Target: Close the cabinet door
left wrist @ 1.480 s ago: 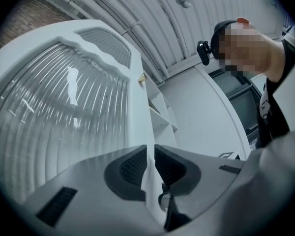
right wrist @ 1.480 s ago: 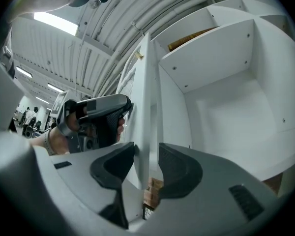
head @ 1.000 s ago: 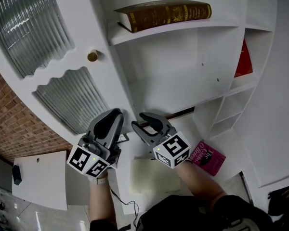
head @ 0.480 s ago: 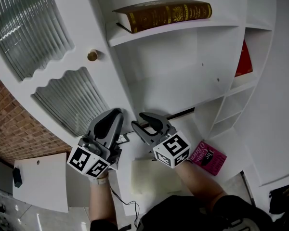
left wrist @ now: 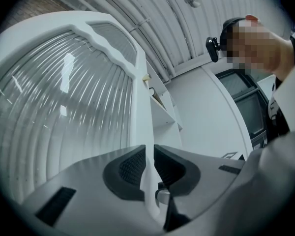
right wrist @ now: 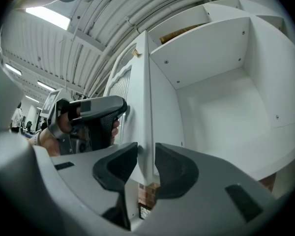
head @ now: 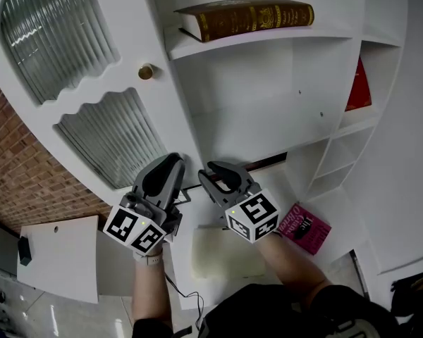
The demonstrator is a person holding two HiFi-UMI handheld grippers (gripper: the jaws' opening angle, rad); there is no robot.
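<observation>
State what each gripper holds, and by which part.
The left gripper is clamped on the cabinet door by its edge, near the bottom corner. The right gripper, whose jaws have just been closing, grips that same edge.

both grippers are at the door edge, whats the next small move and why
Probably swing the door toward the cabinet: it stands open, the left gripper is shut on its edge, and the right gripper, whose jaws have just been closing, looks seated on the same edge.

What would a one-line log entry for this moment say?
cabinet door: open | left gripper: clamped on its edge | right gripper: jaws just closing onto same edge
</observation>
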